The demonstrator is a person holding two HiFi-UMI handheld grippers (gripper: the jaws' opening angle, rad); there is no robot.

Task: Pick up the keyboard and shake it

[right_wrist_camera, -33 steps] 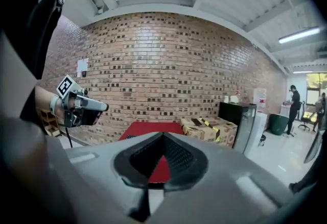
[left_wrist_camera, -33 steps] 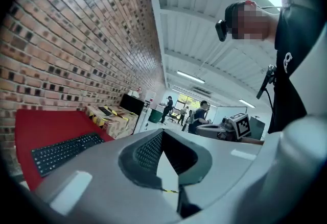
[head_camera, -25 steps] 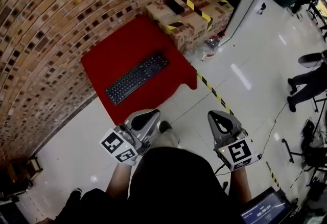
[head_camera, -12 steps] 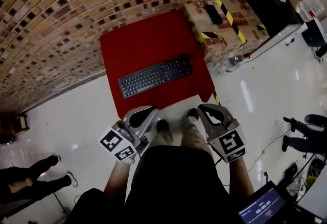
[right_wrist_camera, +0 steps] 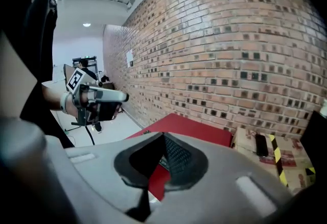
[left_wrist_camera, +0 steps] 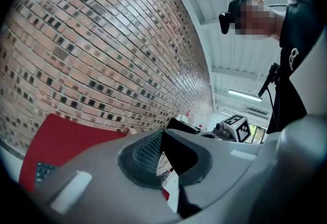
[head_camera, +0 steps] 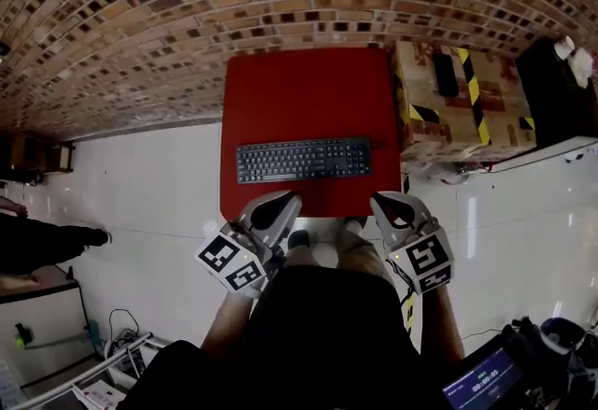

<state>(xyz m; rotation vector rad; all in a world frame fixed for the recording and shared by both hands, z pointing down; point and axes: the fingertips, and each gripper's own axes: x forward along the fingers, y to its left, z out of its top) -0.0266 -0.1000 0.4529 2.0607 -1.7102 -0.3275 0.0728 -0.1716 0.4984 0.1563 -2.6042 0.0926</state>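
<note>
A black keyboard (head_camera: pixel 304 160) lies lengthwise across the near half of a red table (head_camera: pixel 299 86), square in front of me in the head view. My left gripper (head_camera: pixel 280 205) hangs at the table's near edge, below the keyboard's left half, jaws shut and empty. My right gripper (head_camera: pixel 391 203) sits at the near right corner, also shut with nothing in it. Neither touches the keyboard. In the left gripper view the red table (left_wrist_camera: pixel 61 139) and a keyboard corner (left_wrist_camera: pixel 43 171) show low left beyond the closed left gripper (left_wrist_camera: pixel 162 154). The right gripper view has the red table (right_wrist_camera: pixel 189 128) past the closed right gripper (right_wrist_camera: pixel 162 159).
A brick wall (head_camera: pixel 187 7) stands behind the table. Cardboard boxes (head_camera: pixel 458 105) with yellow-black tape, a black device (head_camera: pixel 446 74) on top, adjoin the table's right side, with a dark cabinet (head_camera: pixel 561 91) beyond. A person's legs (head_camera: pixel 47 245) are at far left. White tiled floor (head_camera: pixel 149 203) surrounds.
The head view has swung round, so the table and keyboard now lie straight ahead instead of slanted. Both shut grippers have come up to the table's near edge.
</note>
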